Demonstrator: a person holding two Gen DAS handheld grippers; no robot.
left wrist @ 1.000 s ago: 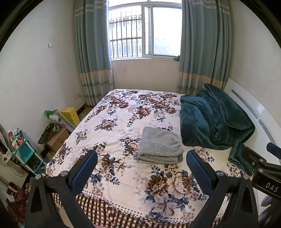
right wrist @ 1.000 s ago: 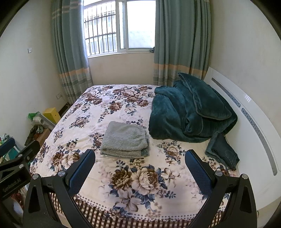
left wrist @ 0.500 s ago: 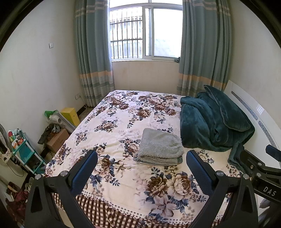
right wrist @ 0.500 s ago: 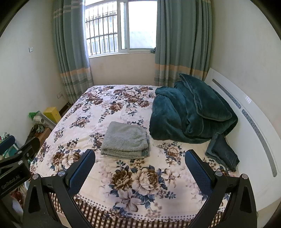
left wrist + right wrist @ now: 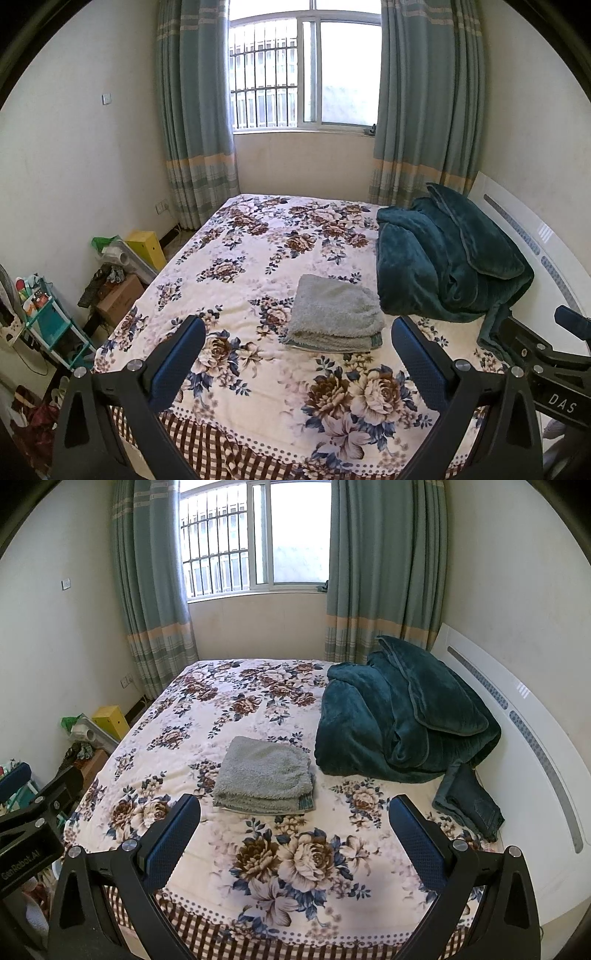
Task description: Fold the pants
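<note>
Here the grey fleece pants (image 5: pixel 264 771) lie folded in a soft stack mid-bed (image 5: pixel 295 849), just beside the teal blanket (image 5: pixel 399 716). Both the left tool (image 5: pixel 297 363) and right tool (image 5: pixel 293 840) hover spread and empty. Light, limp and plush, they're probably best pinched at the near corners.

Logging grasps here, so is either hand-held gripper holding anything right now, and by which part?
Nothing is held. The left hand-held gripper and right hand-held gripper are both open above the bed's near edge, apart from the folded grey pants.
</note>
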